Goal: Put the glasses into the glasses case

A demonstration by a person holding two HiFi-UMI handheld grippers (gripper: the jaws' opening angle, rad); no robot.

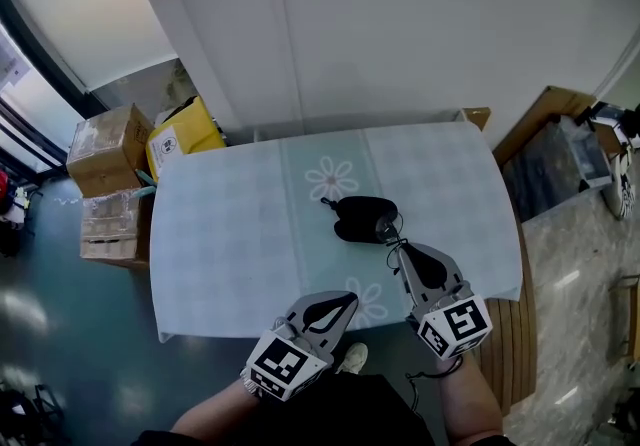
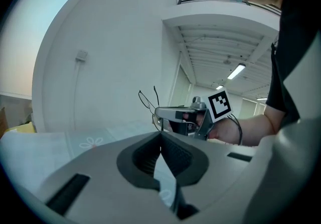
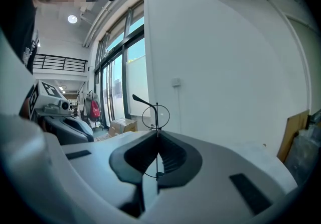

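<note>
- Pale checked tablecloth [image 1: 230, 234] w/ flower print. Black glasses case [image 1: 362, 218] sits mid-table, apparently open.
- R gripper [image 1: 393, 239]: jaws pinched on thin wire glasses [image 3: 156, 116], held up off the cloth just by the case's right edge.
- L gripper [image 1: 338, 308]: jaws pressed together, nothing betw them, near the table's front edge.
- Step in hand, I reckon: lower glasses into case. I'd go slow, keep the frame level and let go only once seated. L could steady the case.
- Count: 1 glasses, 1 case, 2 grippers.
</note>
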